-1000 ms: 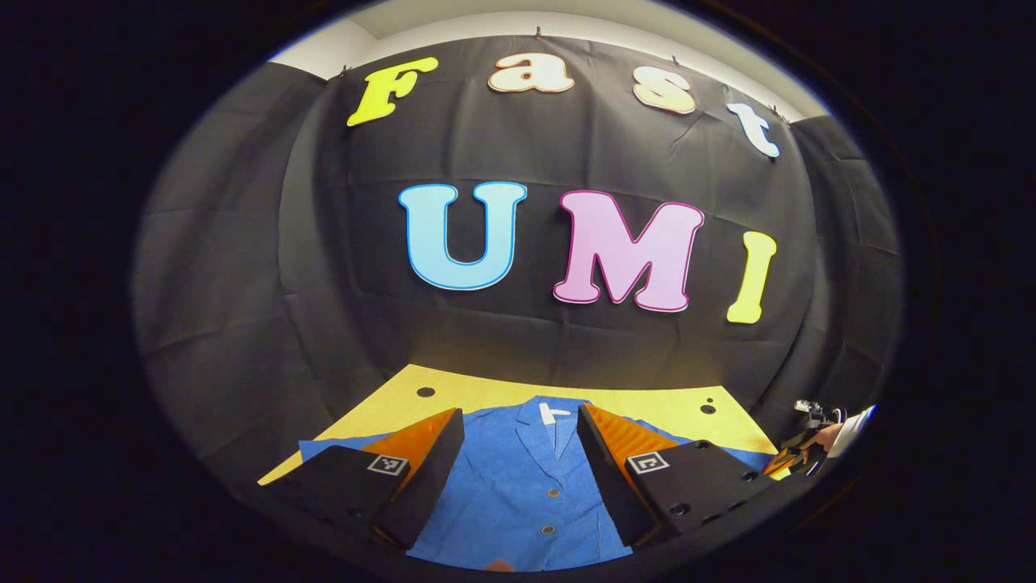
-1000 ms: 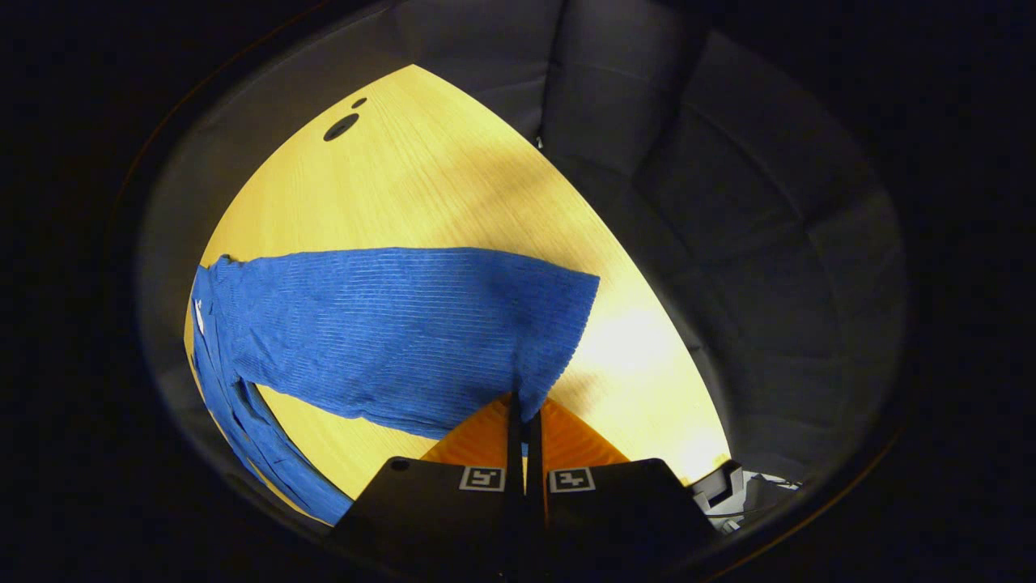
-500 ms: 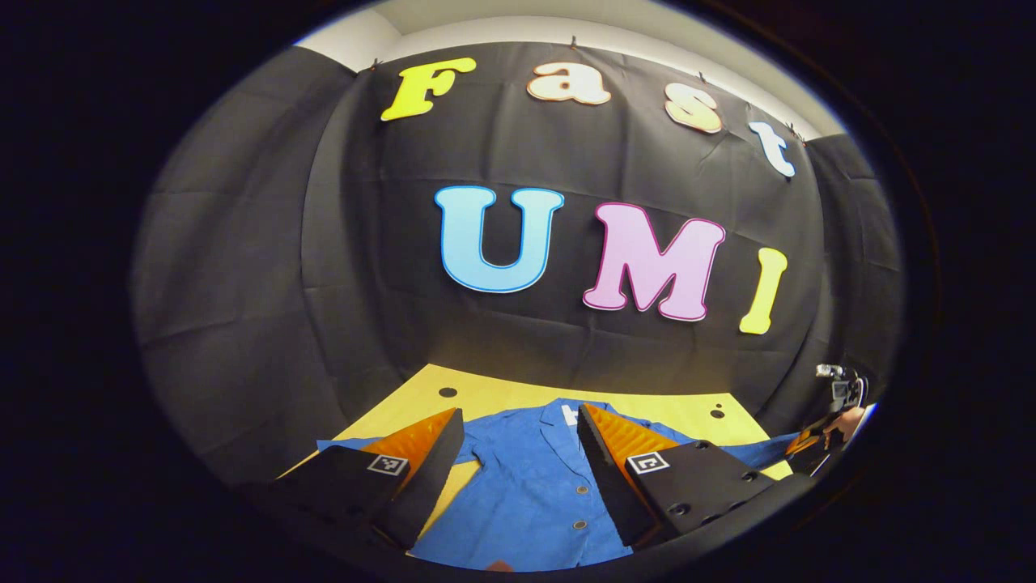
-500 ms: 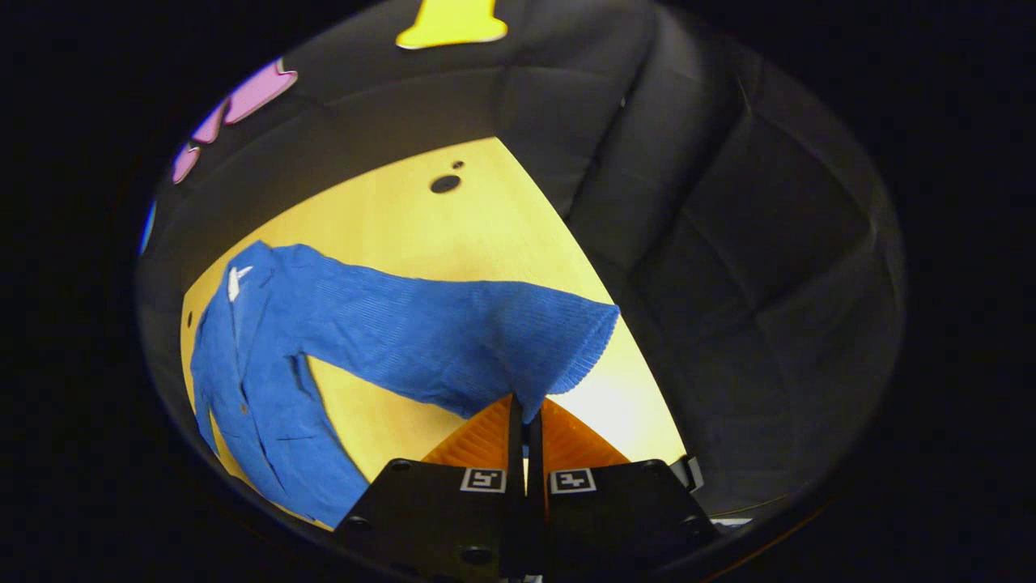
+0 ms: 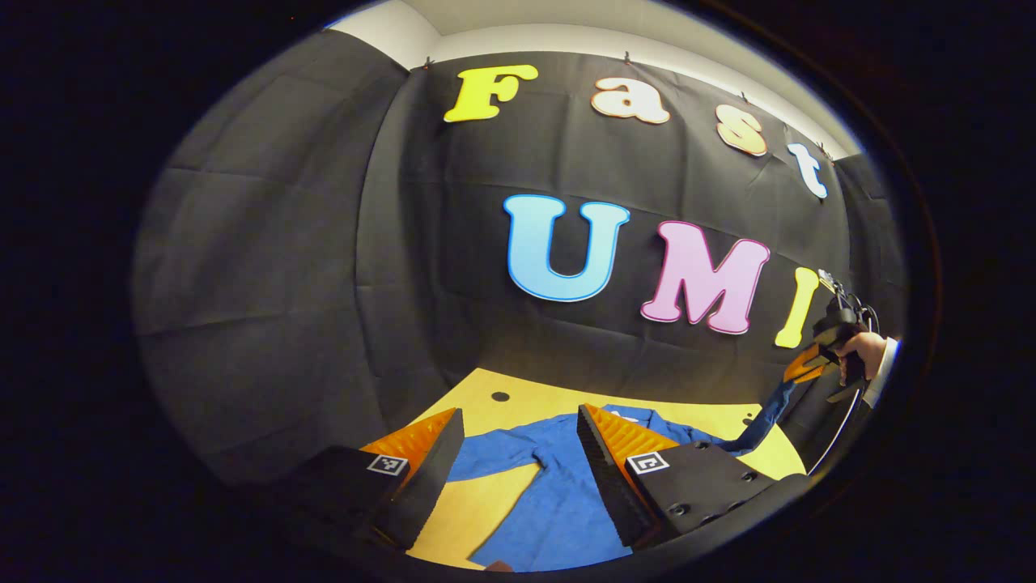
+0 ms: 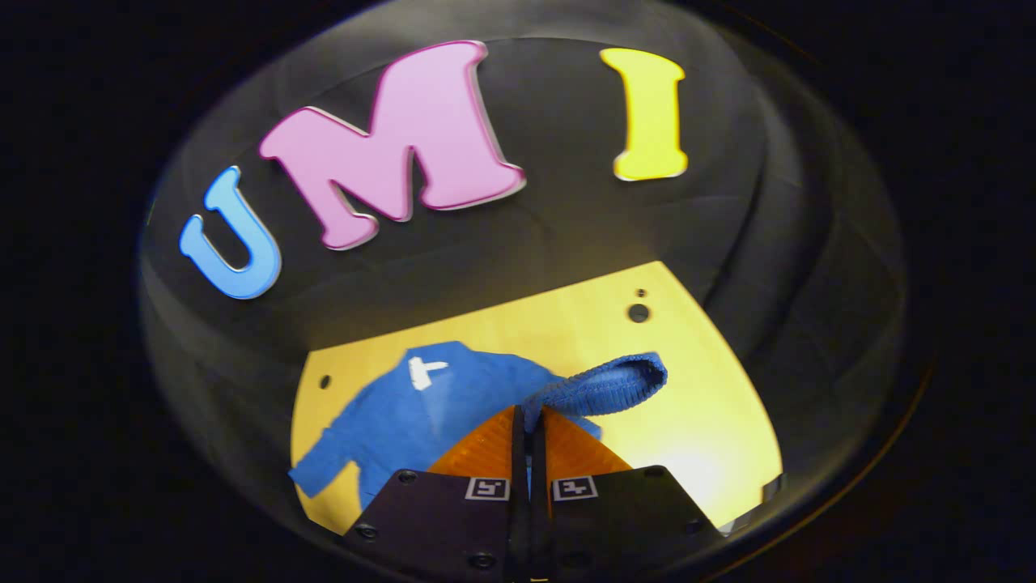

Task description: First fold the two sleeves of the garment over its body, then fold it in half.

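A blue buttoned garment (image 5: 558,494) lies face up on the yellow wooden table (image 5: 486,506), its collar with a white tag (image 6: 422,371) toward the back wall. My right gripper (image 6: 527,414) is shut on the cuff of one sleeve (image 6: 603,385), which hangs lifted well above the table. In the left gripper view that gripper (image 5: 805,364), held by a hand (image 5: 862,350), shows high at the far right with the sleeve (image 5: 765,421) stretched down from it. My left gripper (image 5: 518,421) hovers open over the garment's body, with nothing between its fingers.
Black cloth walls close in the table on the back and sides. Small dark holes (image 6: 639,312) mark the tabletop near its far corners. The other sleeve (image 6: 320,470) lies flat, spread out to the side of the body.
My right gripper has risen and swung toward the garment's body, carrying the sleeve cuff up off the table. The left gripper has turned left, staying open above the garment.
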`<state>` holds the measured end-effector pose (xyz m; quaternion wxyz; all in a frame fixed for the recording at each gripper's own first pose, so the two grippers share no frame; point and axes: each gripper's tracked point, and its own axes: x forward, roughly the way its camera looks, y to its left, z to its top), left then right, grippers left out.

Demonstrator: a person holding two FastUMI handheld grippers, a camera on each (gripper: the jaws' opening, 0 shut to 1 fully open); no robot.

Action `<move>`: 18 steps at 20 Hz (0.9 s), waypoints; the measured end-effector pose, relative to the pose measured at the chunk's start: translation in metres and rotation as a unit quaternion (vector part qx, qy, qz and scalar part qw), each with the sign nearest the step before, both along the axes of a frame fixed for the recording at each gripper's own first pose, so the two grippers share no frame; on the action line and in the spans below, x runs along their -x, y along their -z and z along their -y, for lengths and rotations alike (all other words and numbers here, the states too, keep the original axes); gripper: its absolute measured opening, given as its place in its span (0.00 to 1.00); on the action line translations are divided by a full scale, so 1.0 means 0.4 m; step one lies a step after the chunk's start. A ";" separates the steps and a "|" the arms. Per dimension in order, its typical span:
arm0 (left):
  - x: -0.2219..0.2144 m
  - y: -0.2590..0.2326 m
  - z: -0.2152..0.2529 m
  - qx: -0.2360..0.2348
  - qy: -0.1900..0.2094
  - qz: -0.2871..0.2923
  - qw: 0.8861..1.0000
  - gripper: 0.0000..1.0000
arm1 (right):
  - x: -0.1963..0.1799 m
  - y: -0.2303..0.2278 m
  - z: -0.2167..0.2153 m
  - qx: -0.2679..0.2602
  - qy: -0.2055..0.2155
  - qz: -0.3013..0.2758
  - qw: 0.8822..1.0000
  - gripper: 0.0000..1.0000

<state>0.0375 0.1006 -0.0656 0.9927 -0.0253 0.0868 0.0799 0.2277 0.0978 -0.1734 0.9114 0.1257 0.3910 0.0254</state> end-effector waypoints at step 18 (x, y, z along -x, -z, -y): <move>0.170 0.229 -0.290 0.046 -0.138 -0.125 0.981 0.81 | -0.011 0.664 -0.899 -0.195 -0.113 -0.199 0.954 0.04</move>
